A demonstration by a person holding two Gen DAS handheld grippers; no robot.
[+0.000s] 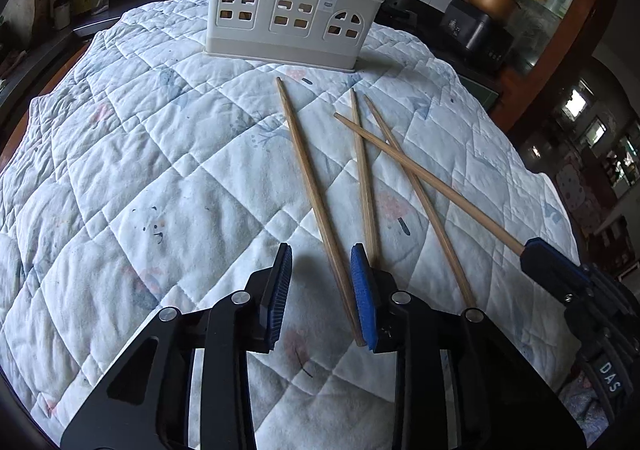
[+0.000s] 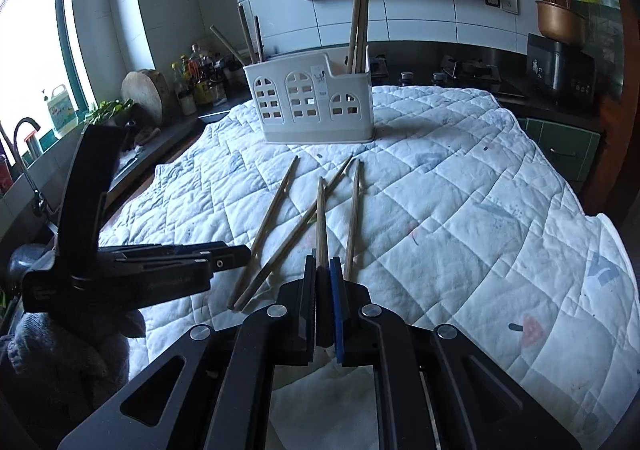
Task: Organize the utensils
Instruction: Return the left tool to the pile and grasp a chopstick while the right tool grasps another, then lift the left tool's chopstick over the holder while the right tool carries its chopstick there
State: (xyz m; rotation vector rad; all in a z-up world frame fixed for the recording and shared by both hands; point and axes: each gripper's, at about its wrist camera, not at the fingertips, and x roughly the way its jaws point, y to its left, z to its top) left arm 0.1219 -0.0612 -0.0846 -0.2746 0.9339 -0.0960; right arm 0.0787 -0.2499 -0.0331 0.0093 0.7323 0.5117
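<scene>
With the right gripper [image 2: 323, 274] clamped on one chopstick [image 2: 321, 221] and the left gripper [image 1: 322, 278] wide open and empty, lift clear, then drop upright into the holder [image 2: 312, 105].

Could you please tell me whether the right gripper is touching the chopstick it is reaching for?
Touching. In the right wrist view, the right gripper has its jaws closed on the chopstick, whose end sits pinched between the pads with no gap.

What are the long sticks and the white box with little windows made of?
The chopsticks look like bare wood or bamboo: tan, matte, faintly grained. The utensil holder looks like smooth moulded plastic, with neat cut-out windows. The right tongs grip one chopstick.
</scene>
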